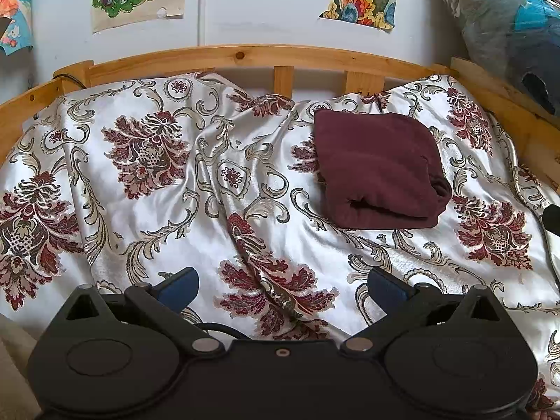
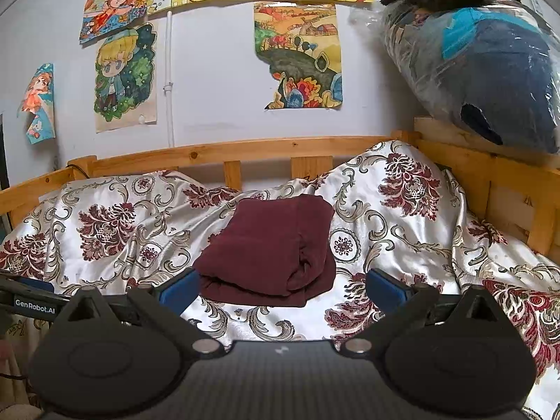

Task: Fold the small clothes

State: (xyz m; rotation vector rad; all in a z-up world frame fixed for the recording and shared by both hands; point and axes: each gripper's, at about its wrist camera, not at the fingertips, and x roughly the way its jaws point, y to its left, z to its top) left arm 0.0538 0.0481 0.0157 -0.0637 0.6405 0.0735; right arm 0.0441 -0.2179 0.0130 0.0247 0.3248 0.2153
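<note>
The maroon garment (image 1: 378,171) lies on the floral bedspread (image 1: 147,217), a compact folded bundle with its layered open edges facing the grippers. It sits toward the wooden headboard rail (image 1: 245,54), just short of it.

Left gripper (image 1: 281,281): jaws wide, nothing between them, hovering over bare bedspread on the near side of the garment and off to its left. Right gripper (image 2: 282,285): jaws wide, empty, lined up with the garment's near edge, which shows between the blue fingers (image 2: 180,288). Whether the fingers touch the cloth cannot be told.

Judgement: the folding of this piece looks complete or nearly so; the bundle is squared, with a small bulge at its near right corner. The step in hand is either a last tidy or a release. The next move likely calls for pressing that corner flat, or lifting the bundle whole from beneath so the layers do not slip apart.

Surroundings: the bedspread is heavily wrinkled, with a ridge running left of the garment, and a raised hump to its right. A plastic-wrapped bundle (image 2: 483,70) rests on the frame beyond the hump. Drawings (image 2: 297,56) hang on the wall above the rail. Nothing stands between grippers and garment.
</note>
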